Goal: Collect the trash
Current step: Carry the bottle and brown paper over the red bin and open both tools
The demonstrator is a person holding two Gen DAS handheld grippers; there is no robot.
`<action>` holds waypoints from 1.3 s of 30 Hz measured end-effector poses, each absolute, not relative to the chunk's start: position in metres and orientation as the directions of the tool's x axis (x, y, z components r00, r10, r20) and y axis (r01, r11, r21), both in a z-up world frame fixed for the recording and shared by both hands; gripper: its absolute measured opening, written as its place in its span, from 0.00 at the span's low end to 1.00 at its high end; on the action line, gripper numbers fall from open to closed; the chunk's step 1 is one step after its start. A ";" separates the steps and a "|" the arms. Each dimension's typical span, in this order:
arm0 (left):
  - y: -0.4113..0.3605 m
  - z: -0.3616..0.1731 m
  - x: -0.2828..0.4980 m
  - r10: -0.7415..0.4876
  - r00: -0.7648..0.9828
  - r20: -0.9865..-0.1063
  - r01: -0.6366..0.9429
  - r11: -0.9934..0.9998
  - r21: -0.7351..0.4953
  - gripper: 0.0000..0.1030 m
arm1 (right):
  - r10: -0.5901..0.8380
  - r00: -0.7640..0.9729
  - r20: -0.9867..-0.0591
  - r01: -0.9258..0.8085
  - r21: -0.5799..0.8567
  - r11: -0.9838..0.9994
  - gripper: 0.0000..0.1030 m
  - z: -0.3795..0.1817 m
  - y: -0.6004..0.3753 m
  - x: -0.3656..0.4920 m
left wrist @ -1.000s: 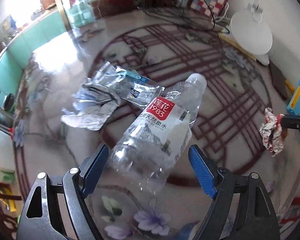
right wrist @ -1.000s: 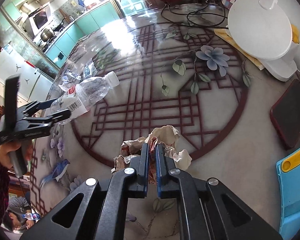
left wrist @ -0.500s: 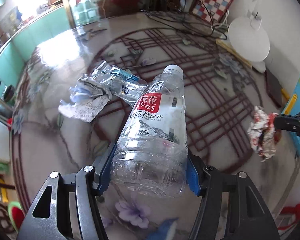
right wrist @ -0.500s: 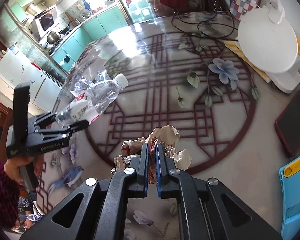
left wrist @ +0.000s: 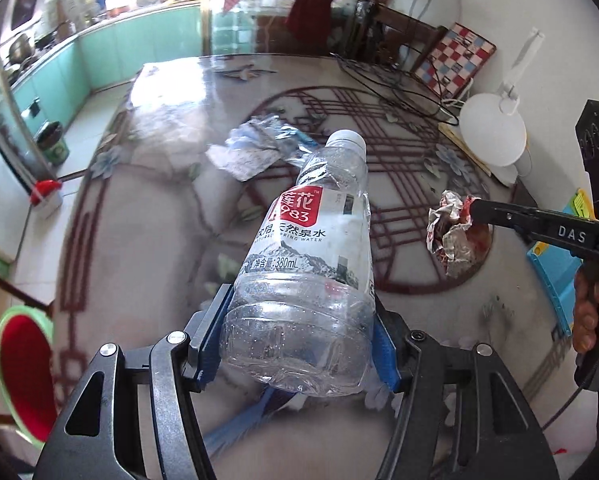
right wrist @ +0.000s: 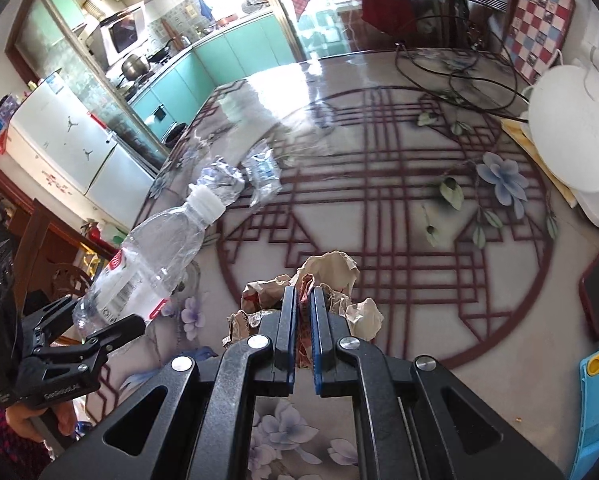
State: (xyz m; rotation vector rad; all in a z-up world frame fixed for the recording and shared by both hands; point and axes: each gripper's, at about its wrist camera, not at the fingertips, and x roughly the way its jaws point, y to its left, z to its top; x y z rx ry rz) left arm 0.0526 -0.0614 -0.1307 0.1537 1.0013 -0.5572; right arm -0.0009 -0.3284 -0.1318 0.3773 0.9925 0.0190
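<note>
In our left wrist view, the left gripper [left wrist: 299,344] has its blue jaws partly open and pressed against the base of a clear water bottle [left wrist: 311,264], which we hold lifted off the surface [left wrist: 139,240], cap pointing away; the jaws have just been closing onto it. Only this view lets us read the bottle's red-and-white label head on, and it shows the right gripper [left wrist: 475,206] from the side, its tip pinching a crumpled wrapper [left wrist: 451,236] in the air. Our right wrist view shows those jaws nearly shut on the wrapper [right wrist: 323,292], which bulges out on both sides, and it shows the left gripper [right wrist: 95,332] side on, with the hand [right wrist: 39,416] beneath it. Crushed clear plastic [left wrist: 259,148] lies on the surface toward its far left edge. A white round lamp base [right wrist: 571,132] near the right edge is clearest in the right view.
</note>
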 end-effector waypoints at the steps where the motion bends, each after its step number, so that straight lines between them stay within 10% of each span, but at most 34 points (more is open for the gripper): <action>1: -0.053 -0.129 0.050 -0.362 0.428 -0.828 0.497 0.860 -0.119 0.58 | 0.187 0.551 -0.814 0.144 0.313 0.939 0.04 -0.131 -0.322 0.002; 39: 0.202 -0.130 0.070 -0.284 0.535 -0.795 0.233 0.955 -0.184 0.58 | 0.215 0.552 -0.806 -0.025 0.242 0.970 0.04 -0.100 -0.070 0.059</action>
